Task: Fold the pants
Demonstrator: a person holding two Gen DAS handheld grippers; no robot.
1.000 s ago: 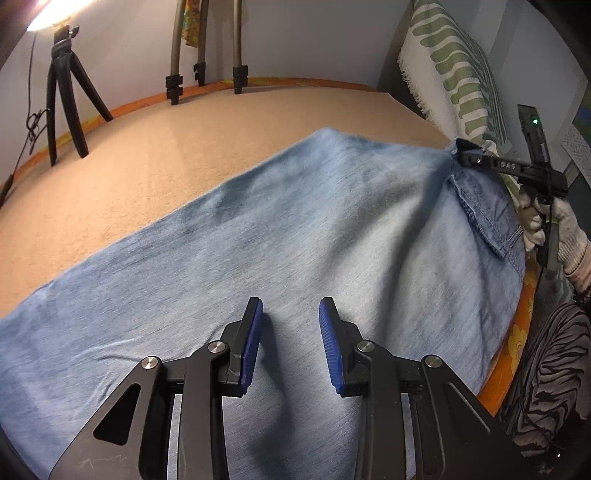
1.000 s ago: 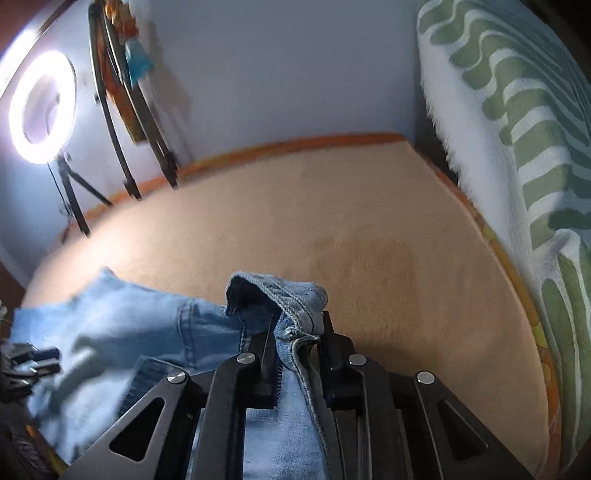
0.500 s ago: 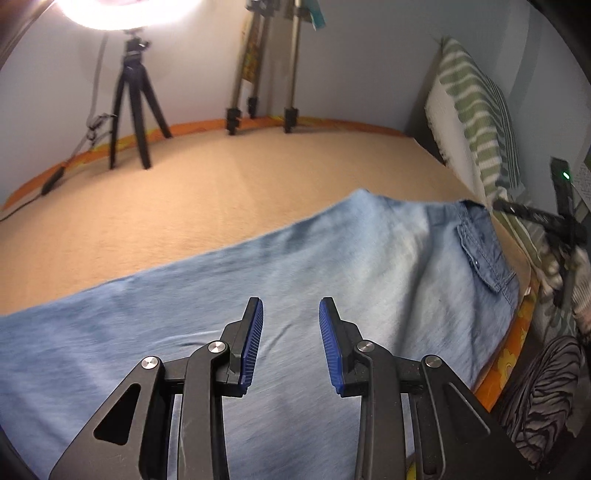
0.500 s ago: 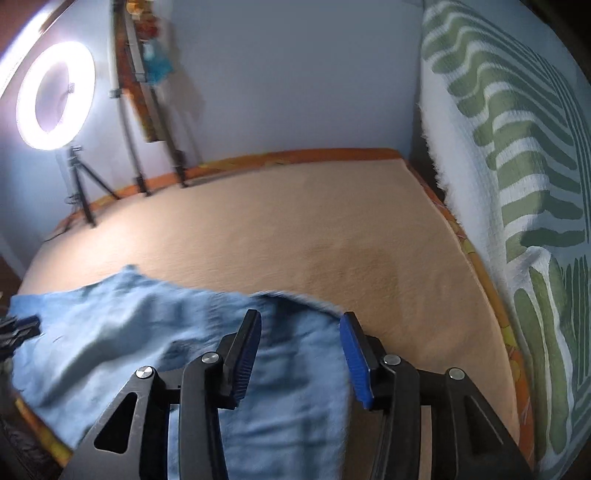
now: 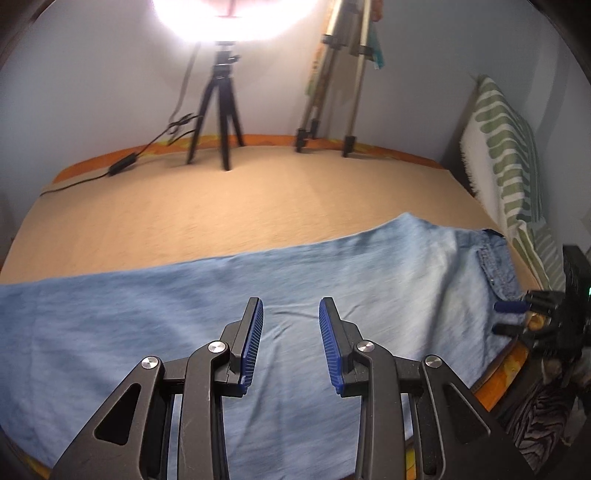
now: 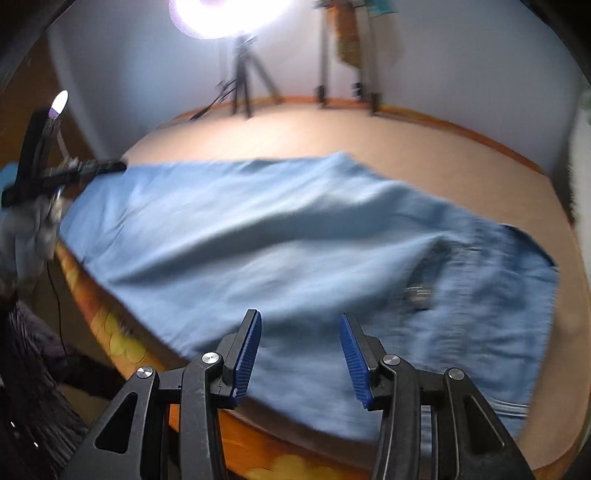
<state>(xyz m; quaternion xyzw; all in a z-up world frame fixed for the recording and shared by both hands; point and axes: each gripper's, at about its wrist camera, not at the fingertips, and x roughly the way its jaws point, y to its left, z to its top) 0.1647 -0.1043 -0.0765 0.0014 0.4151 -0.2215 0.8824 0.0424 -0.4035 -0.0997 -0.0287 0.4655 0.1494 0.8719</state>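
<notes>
Blue jeans (image 5: 258, 295) lie spread flat across the bed (image 5: 221, 206). Left hand-held gripper (image 5: 291, 345) hovers over them, jaws apart. Right hand-held gripper (image 6: 300, 356) gapes wide too, empty.

Both wrist cameras hover low over the bed's near edge, facing the far wall, sharing the pants (image 5: 295, 280) and ring light (image 6: 221, 14).

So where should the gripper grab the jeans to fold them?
Probably the waistband corner of the jeans, by the pocket, approached from the bed's near edge with the right gripper. The denim lies flat, so that thick hem gives open jaws something to pinch.
</notes>
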